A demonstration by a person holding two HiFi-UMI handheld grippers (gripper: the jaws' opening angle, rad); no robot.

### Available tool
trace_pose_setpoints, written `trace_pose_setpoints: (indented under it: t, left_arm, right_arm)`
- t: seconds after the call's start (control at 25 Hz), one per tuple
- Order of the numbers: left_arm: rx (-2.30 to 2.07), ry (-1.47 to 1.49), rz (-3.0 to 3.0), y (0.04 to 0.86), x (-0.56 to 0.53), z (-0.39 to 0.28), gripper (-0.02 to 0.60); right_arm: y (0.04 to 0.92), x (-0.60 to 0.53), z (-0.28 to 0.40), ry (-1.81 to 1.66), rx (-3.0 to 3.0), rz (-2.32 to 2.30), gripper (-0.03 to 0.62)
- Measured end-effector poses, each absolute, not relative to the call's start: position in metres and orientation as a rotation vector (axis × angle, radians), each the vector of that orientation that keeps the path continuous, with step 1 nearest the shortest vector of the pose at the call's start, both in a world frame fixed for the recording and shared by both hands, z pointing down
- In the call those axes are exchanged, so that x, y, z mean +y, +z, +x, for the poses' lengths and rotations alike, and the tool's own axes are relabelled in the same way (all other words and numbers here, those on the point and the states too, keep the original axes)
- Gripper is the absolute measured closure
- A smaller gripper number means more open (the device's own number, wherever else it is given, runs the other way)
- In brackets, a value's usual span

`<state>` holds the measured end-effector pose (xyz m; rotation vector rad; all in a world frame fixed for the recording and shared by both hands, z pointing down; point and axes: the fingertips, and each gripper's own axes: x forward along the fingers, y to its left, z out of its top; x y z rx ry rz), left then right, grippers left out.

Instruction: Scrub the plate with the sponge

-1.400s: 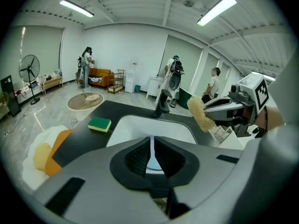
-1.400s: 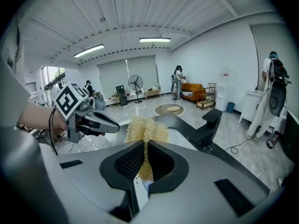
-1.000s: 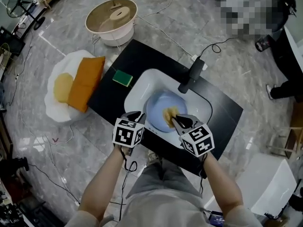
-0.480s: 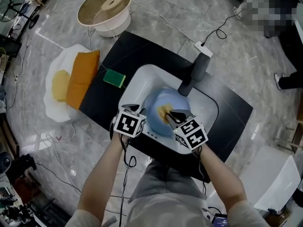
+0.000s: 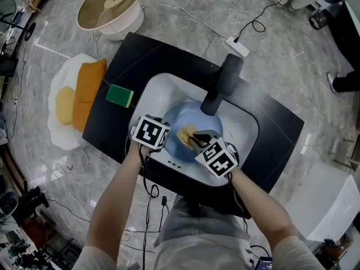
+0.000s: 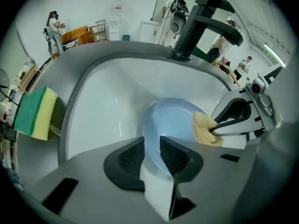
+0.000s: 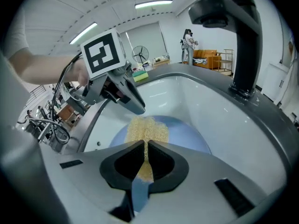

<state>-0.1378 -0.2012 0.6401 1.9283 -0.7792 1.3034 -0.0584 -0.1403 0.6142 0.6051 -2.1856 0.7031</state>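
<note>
The blue plate (image 5: 198, 118) lies tilted in the white sink (image 5: 160, 89), which is set into the black table (image 5: 130, 58). It sits just in front of the dark tap (image 5: 223, 82).

The right claw (image 7: 145, 157) is clenched on a yellow sponge (image 7: 147, 129). Its jaws pinch the sponge's near end, and the rest of the sponge is spread against the plate's face.

The left claw (image 6: 152, 146) is at the plate's left rim. It is released: its jaws stand apart with the rim in the gap between them, and the pads do not press on it. The two claws are close together over the near side of the sink, with their tips pointing at each other across the plate.

A green sponge (image 5: 120, 95) with a yellow underside lies on the table just left of the sink, near the table's left edge and well apart from both claws.
</note>
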Motion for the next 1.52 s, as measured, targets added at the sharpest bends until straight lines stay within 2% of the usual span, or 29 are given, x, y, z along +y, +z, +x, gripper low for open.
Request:
trace_pose_setpoints:
  t: [0.56, 0.64, 0.96, 1.2, 1.52]
  left_arm:
    - [-0.676, 1.432, 1.832, 0.709, -0.210, -0.130, 0.471]
    - [-0.662, 1.401, 1.807, 0.714, -0.206, -0.128, 0.496]
    - [-0.638, 1.266, 1.791, 0.715, -0.208, -0.122, 0.520]
    - [-0.631, 1.239, 1.825, 0.707, -0.210, -0.119, 0.535]
    - [-0.610, 1.205, 1.831, 0.707, -0.207, -0.115, 0.537]
  right_arm:
    - [0.659, -0.104, -0.072, 0.661, -2.151, 0.280, 0.549]
    - [0.663, -0.101, -0.077, 0.654, -2.152, 0.255, 0.549]
    - [0.675, -0.105, -0.093, 0.590, -2.161, 0.185, 0.548]
    - [0.689, -0.152, -0.085, 0.640, -2.136, 0.384, 0.548]
    - [0.706, -0.190, -0.035, 0.461, -1.976, 0.535, 0.549]
